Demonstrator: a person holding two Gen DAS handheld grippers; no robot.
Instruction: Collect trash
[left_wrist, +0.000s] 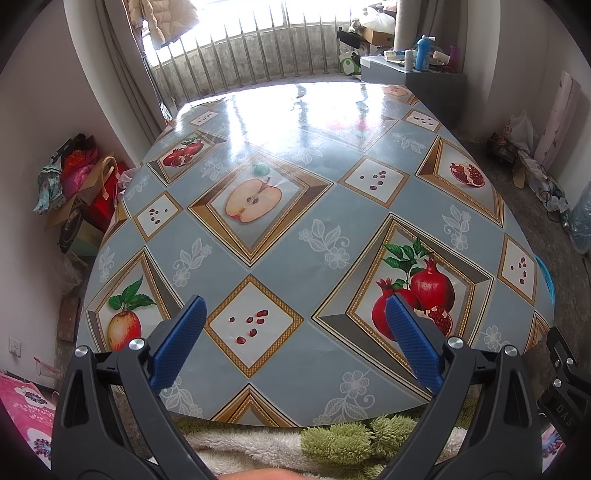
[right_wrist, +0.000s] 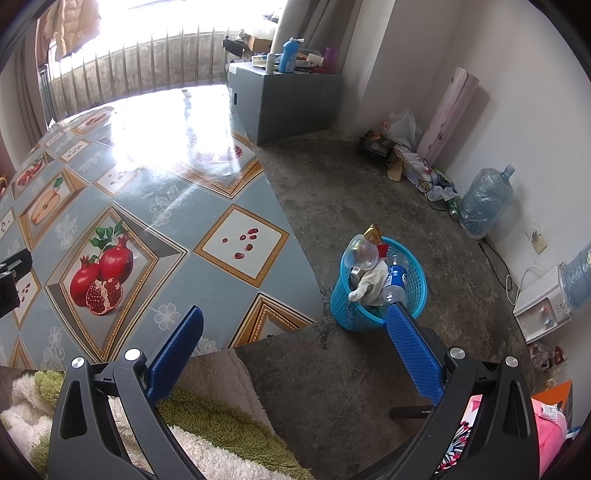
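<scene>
Both tongs are held apart and empty: left gripper (left_wrist: 295, 317) over the tablecloth (left_wrist: 332, 206), right gripper (right_wrist: 295, 325) near the filled blue basket (right_wrist: 373, 317) at lower centre.

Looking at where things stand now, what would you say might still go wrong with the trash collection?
1. The blue basket on the floor looks overfull: a clear plastic cup and a wrapper stick up above its rim and could tumble out if it is nudged.
2. The right gripper and left gripper are both open and empty, so anything that falls out would need picking up again.
</scene>
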